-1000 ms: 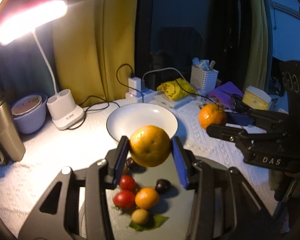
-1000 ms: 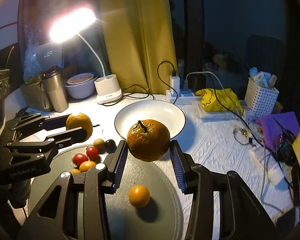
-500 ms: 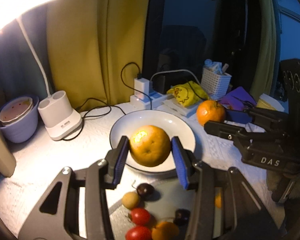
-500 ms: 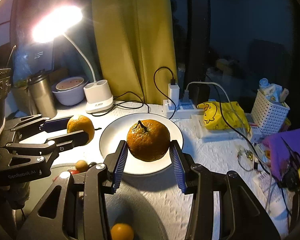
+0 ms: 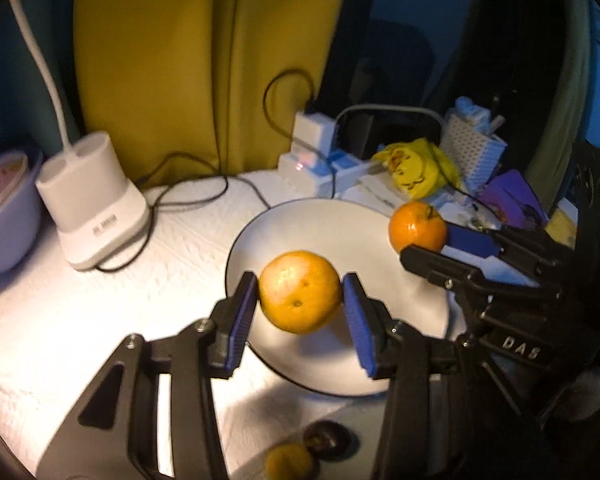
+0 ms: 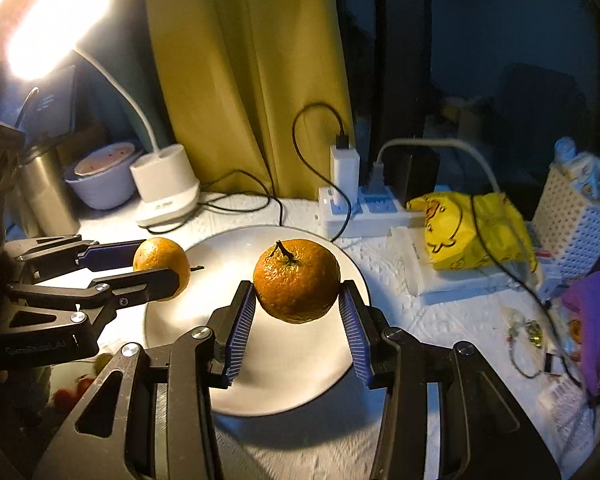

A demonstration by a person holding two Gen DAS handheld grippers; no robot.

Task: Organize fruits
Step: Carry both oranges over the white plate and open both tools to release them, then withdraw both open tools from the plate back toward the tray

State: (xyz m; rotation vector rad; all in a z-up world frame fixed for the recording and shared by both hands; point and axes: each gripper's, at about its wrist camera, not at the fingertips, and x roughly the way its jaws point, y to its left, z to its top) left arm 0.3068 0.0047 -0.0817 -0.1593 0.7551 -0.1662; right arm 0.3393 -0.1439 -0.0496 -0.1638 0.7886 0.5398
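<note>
My left gripper [image 5: 300,296] is shut on a pale orange [image 5: 299,291], held above the white bowl [image 5: 324,224]. My right gripper [image 6: 296,292] is shut on a darker orange with a stem [image 6: 297,280], also above the white bowl [image 6: 228,244]. In the left wrist view the right gripper [image 5: 424,240] comes in from the right with its stemmed orange [image 5: 417,226] over the bowl's far rim. In the right wrist view the left gripper [image 6: 156,264] comes in from the left with its orange [image 6: 162,262] over the bowl's left rim.
A dark plate edge with small fruits [image 5: 300,452] lies near me; red ones [image 6: 72,390] show at lower left. Behind the bowl stand a white lamp base [image 5: 92,216], a power strip with cables [image 6: 352,212], a yellow bag [image 6: 472,232], a white basket [image 6: 572,220] and a steel tumbler [image 6: 48,196].
Both grippers have carried their oranges forward and down, from over the dark plate of small fruits to over the white bowl. The grips have not changed.
</note>
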